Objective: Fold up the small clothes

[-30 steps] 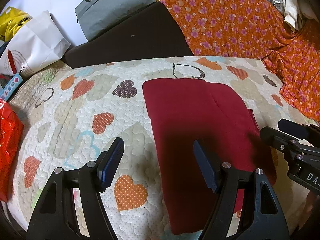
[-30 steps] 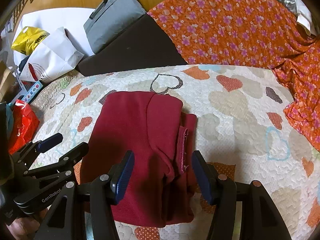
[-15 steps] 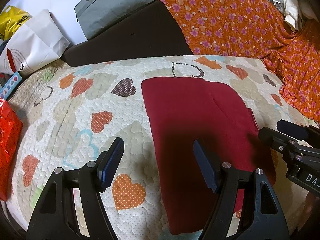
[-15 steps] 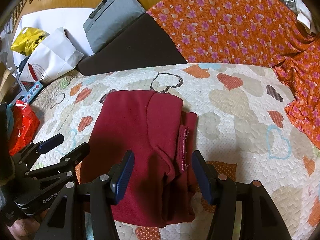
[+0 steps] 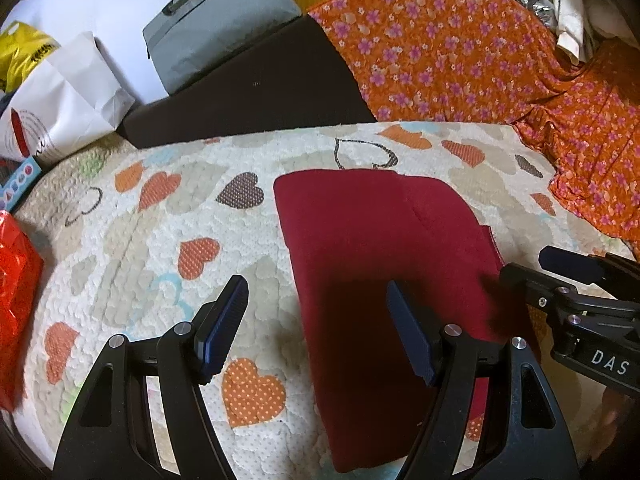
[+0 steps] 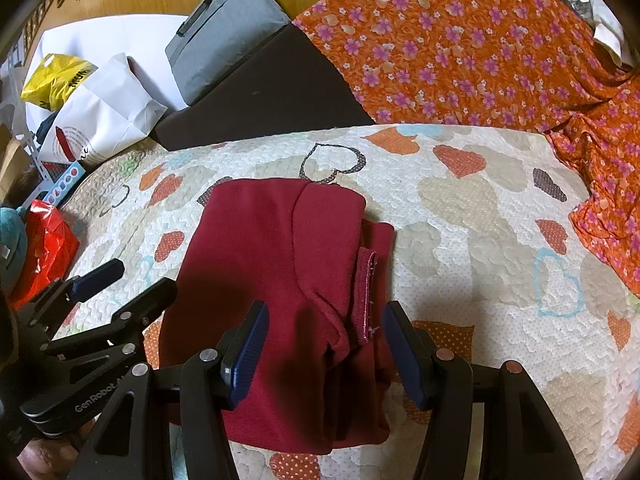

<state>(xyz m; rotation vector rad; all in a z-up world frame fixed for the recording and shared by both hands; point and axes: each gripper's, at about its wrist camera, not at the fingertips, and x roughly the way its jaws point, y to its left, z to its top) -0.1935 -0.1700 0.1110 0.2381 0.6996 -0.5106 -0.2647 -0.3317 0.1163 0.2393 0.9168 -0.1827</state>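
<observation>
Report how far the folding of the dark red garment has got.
Done: the dark red garment lies folded into a compact stack on the heart quilt. In hand: nothing; left gripper and right gripper hover open above it. Left: possibly tidying the loose hem on its right side.

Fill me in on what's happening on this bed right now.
A person is folding small clothes with a pair of handheld tongs in each hand. A dark red garment lies folded into a compact rectangle on the heart-patterned quilt. The left tongs hover open by its left edge, over quilt and cloth. The right tongs hover open above its near right part, where a seam edge shows. Neither pair grips the cloth at this moment.
</observation>
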